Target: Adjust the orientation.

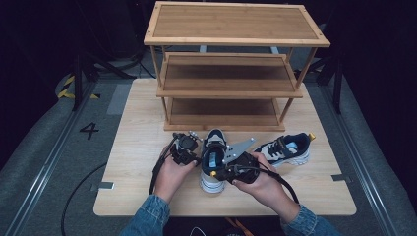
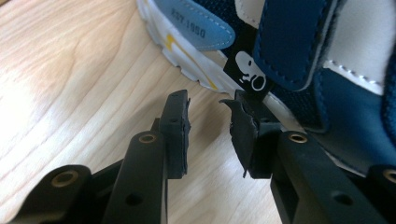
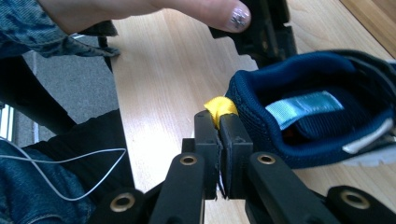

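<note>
A navy, white and light-blue sneaker (image 1: 215, 137) lies in the middle of the wooden table (image 1: 142, 128), toe toward the rack. My right gripper (image 3: 218, 119) is shut on the yellow heel loop (image 3: 222, 106) of this sneaker (image 3: 303, 126); from above, the right gripper (image 1: 216, 173) sits at the heel. My left gripper (image 2: 210, 105) stands open beside the sneaker's side (image 2: 299, 51), bare table between its pads, one pad close to a black tag. In the high view the left gripper (image 1: 193, 153) is just left of the shoe.
A second matching sneaker (image 1: 287, 147) lies to the right, near the rack's foot. A three-shelf bamboo rack (image 1: 231, 73) stands at the table's back. A person's hand (image 3: 187, 14) holds the left gripper. Grey floor surrounds the table.
</note>
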A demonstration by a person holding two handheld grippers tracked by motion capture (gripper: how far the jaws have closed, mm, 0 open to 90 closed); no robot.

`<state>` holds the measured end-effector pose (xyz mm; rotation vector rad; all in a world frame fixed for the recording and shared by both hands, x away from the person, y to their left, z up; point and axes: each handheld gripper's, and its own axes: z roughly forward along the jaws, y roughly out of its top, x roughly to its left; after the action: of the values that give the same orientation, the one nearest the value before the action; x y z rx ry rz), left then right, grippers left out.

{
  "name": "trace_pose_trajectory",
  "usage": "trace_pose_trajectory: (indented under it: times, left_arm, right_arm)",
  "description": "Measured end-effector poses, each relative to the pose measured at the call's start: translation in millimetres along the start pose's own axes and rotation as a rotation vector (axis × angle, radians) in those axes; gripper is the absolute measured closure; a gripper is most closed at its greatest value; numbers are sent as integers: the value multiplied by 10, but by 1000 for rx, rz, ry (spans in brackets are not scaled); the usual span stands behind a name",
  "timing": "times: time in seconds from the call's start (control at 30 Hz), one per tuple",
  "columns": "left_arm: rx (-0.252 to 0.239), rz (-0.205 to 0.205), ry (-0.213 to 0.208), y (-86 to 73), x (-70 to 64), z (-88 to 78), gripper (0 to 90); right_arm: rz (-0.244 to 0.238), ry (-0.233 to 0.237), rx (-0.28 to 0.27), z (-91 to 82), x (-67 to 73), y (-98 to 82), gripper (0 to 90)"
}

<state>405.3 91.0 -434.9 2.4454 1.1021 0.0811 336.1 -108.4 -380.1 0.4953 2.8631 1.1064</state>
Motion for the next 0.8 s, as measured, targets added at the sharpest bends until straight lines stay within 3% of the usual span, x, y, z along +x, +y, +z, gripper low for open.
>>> trace_pose_trajectory:
  times: [0.1,0.13,0.27,0.4,0.63,0.8]
  left_arm:
    - [15,1,5,28,-26,6,654]
    - [15,19,6,40,-31,4,646]
    - [0,13,5,16,-29,-86,612]
    - [-36,7,-18,-3,-43,-244,552]
    - [-40,56,-35,14,-147,-507,485]
    - [-32,127,-38,79,-316,-701,460]
  right_arm:
    - [2,6,0,-16,-13,-12,872]
    - [8,7,3,-28,-17,-19,871]
    - [9,13,6,-55,-27,-30,836]
    - [20,10,3,-127,-37,-39,665]
    - [53,-62,-33,-396,-156,-119,580]
    - [98,-137,-44,-642,-306,-260,560]
